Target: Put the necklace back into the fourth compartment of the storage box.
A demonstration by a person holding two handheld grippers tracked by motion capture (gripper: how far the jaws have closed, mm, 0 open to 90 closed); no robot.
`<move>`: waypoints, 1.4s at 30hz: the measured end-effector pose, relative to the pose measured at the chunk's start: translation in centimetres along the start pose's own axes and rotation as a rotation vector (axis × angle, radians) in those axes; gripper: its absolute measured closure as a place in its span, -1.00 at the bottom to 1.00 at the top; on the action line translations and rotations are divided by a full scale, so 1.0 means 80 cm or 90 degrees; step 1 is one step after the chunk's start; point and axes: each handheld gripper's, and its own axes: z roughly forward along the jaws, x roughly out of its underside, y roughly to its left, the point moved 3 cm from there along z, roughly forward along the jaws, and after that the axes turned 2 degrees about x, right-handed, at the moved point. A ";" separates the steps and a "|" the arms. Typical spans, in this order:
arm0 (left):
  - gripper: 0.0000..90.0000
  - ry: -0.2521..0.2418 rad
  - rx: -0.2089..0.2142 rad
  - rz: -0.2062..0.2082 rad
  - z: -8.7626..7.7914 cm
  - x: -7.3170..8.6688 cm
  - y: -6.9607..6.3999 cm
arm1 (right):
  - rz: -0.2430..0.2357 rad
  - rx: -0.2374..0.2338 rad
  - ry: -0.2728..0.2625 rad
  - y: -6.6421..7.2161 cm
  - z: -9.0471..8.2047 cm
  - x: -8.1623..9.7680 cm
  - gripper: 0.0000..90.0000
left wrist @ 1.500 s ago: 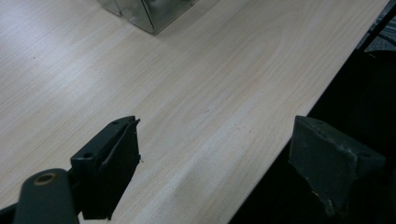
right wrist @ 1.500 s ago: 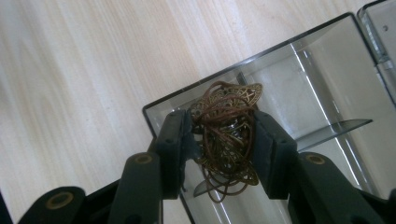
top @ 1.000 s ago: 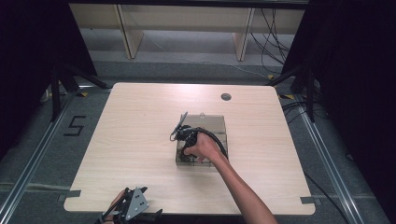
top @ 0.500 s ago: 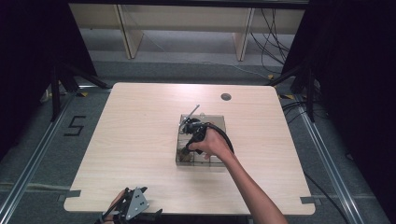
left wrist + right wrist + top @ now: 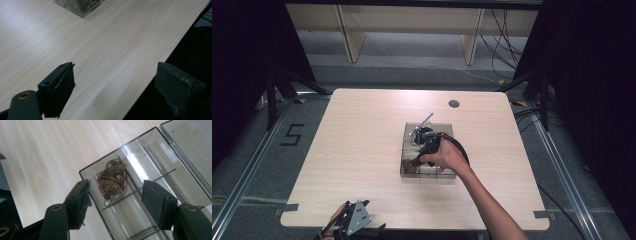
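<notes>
**benchrat:** So where's this at? Right gripper has its jaws spread wide with nothing between them, hanging right over the clear divided box. Directly below the gap there's a tangle of brown cord and beads, looks like a necklace or bracelet, sitting in the corner compartment at the box's end.

**tinkerjo:** Yeah, from the high view the right gripper is over the box in the middle of the table, hand wrapped round it. My guess is the grab hasn't happened yet. The jewellery is all inside its compartment, not lifted, not touched as far as I can tell.

**benchrat:** And the other compartments look bare, so pretty much everything's left to do?

**tinkerjo:** That's my read. The left gripper is spread open too, idling at the near table edge, well apart from the box. It's holding nothing.
</notes>
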 end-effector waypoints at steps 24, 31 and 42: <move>-0.65 0.000 0.000 0.002 0.000 -0.002 0.002 | -0.016 0.000 -0.024 0.010 -0.020 0.016 -0.20; -0.65 0.004 0.001 0.004 0.000 0.000 0.002 | -0.024 -0.005 -0.027 0.017 -0.020 0.019 -0.23; -0.65 0.003 0.001 0.000 0.000 0.001 0.001 | -0.020 -0.003 -0.036 0.022 -0.027 0.030 -0.26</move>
